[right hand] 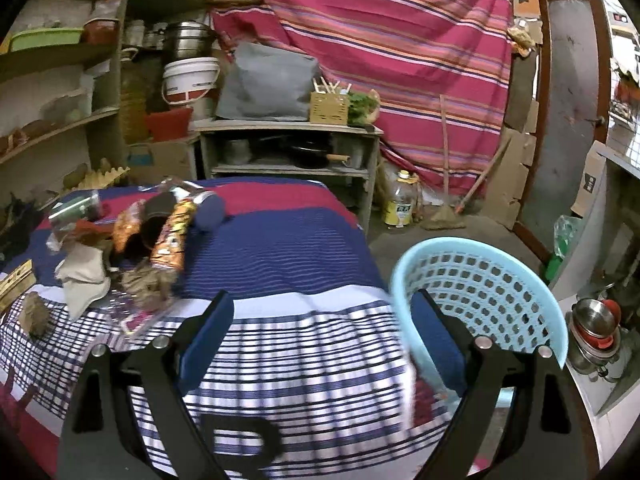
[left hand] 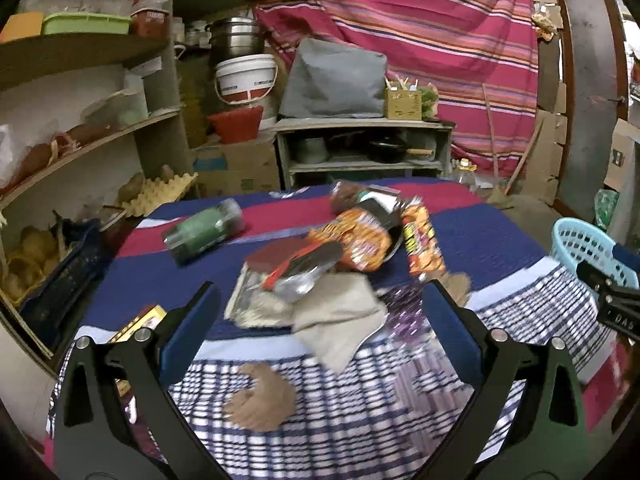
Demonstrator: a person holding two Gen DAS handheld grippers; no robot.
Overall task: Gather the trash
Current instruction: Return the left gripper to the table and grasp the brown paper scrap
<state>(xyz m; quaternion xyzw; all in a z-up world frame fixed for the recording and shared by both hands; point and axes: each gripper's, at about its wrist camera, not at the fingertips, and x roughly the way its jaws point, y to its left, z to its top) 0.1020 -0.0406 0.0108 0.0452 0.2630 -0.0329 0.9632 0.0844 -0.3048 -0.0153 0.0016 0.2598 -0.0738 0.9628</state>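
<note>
A heap of trash lies on the striped cloth of the table (left hand: 500, 240): orange snack wrappers (left hand: 352, 240), a foil packet (left hand: 288, 276), a beige paper (left hand: 340, 320), a crumpled brown paper (left hand: 264, 400) and a green bottle (left hand: 204, 228) on its side. My left gripper (left hand: 320, 304) is open, its fingers either side of the beige paper and above it. My right gripper (right hand: 324, 308) is open and empty over the table's right edge, its right finger just inside the rim of the light blue basket (right hand: 492, 296). The trash heap (right hand: 160, 236) lies to its left.
Shelves (left hand: 80, 132) with an egg tray stand on the left. A low shelf unit (left hand: 360, 148) with pots stands behind the table, before a striped curtain. Steel bowls (right hand: 596, 328) sit at the right. A yellow-labelled bottle (right hand: 400, 200) stands on the floor.
</note>
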